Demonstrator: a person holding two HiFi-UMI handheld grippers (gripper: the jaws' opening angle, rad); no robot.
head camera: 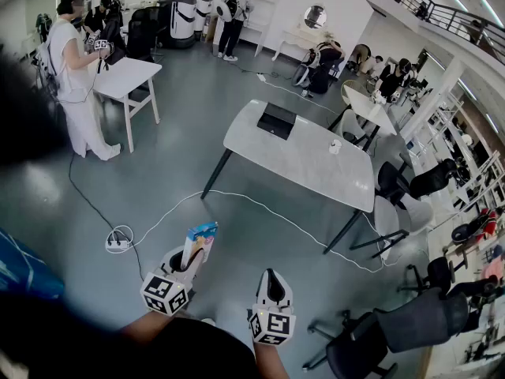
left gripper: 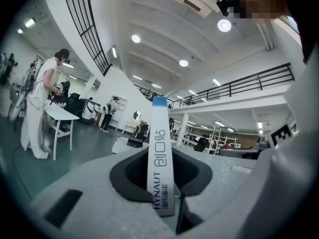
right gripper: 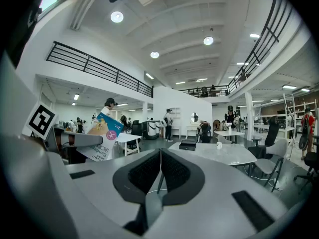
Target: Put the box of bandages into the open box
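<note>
two white hand-held grippers down at the bottom of the head view, one on each side. the left gripper [head camera: 192, 260] is clamped narrow on the one tall slim box of bandages [head camera: 200, 243], white-sided with a blue top and a blue-and-orange printed face, standing upright out of the dark pads. the right gripper [head camera: 271, 279] carries nothing, its ridged pads pressed together. one open box, black, flat and square [head camera: 277, 121], sits near the far left end of the one long pale grey table on dark legs [head camera: 316, 164], well apart from the bandage box, with a single small white cup [head camera: 335, 146] further along the top. what's inside that black box is too small to make out. the foot of the bandage box is buried between the pads, and the person's arms are cut off by the bottom edge. between the grippers and the table lies bare grey floor crossed by one thin white cable [head camera: 260, 208] running to a white power strip [head camera: 118, 244]. dark office chairs [head camera: 394, 181] crowd the table's right side, and a person in white [head camera: 75, 77] stands by a small white table [head camera: 130, 76] far left.
</note>
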